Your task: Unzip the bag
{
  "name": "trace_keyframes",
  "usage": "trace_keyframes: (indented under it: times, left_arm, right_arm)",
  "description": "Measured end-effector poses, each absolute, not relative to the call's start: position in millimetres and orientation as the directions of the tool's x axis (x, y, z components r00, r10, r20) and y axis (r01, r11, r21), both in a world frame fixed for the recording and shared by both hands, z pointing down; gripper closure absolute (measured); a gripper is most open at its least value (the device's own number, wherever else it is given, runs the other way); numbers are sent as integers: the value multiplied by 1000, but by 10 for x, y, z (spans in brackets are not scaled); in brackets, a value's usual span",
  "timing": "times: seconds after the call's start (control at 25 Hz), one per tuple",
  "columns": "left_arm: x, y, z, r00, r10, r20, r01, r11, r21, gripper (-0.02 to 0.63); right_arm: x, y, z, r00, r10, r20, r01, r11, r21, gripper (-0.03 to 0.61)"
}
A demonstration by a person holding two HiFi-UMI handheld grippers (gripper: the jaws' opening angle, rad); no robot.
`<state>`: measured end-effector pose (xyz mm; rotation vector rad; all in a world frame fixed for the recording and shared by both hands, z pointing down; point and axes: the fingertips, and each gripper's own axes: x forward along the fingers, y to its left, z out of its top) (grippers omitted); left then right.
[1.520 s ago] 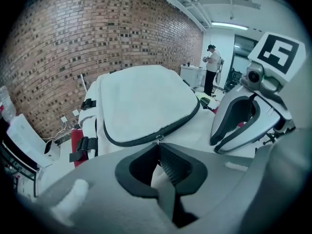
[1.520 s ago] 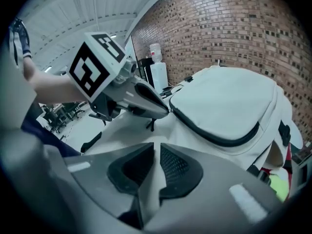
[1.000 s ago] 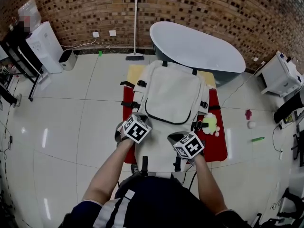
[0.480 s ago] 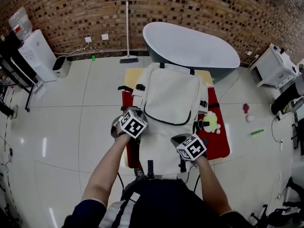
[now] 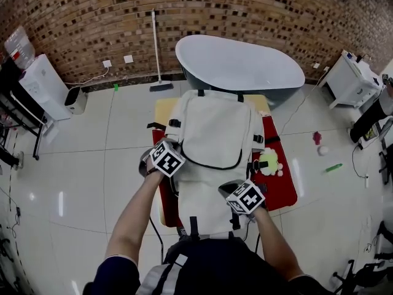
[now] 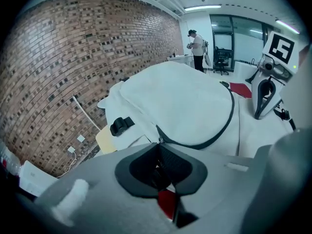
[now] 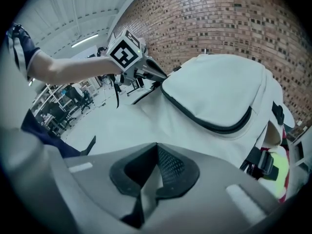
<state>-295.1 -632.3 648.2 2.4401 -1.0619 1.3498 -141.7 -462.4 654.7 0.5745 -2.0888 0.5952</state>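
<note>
Your left tongs (image 6: 159, 146) are clamped on the zip pull (image 6: 159, 140), right tongs (image 7: 157, 149) pinching a fold of the bag (image 5: 212, 134).

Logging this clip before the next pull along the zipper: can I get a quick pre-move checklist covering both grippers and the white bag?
1. Hold of the left gripper on the zipper pull: ok, jaws closed with the pull at their tips.
2. Anchoring of the bag by the right gripper: ok, jaws pinch a fold of its white fabric.
3. The bag lying flat on the red mat: ok.
4. The zipper track free of obstructions: ok, nothing lies across the dark curve.
5. The plush toy clear of the zipper track: ok, it sits beside the bag.
6. How far the zipper track is open: cannot tell.
</note>
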Motion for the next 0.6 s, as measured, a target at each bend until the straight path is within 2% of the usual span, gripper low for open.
trace_keyframes:
  times: [0.44,0.6]
  left_arm:
    - [-2885,-6418,6575,342,-509,790,-703,-697,-145,588]
    - [-2913,-6371,6498,342,-538,771,-767,-634,-102,557]
  right_arm:
    - [-1397,-4639,6524,-563,-134,816,-550,798,-248,572]
    - [-1383,-4662,6483,-591,-125,797,-538,798,-274,572]
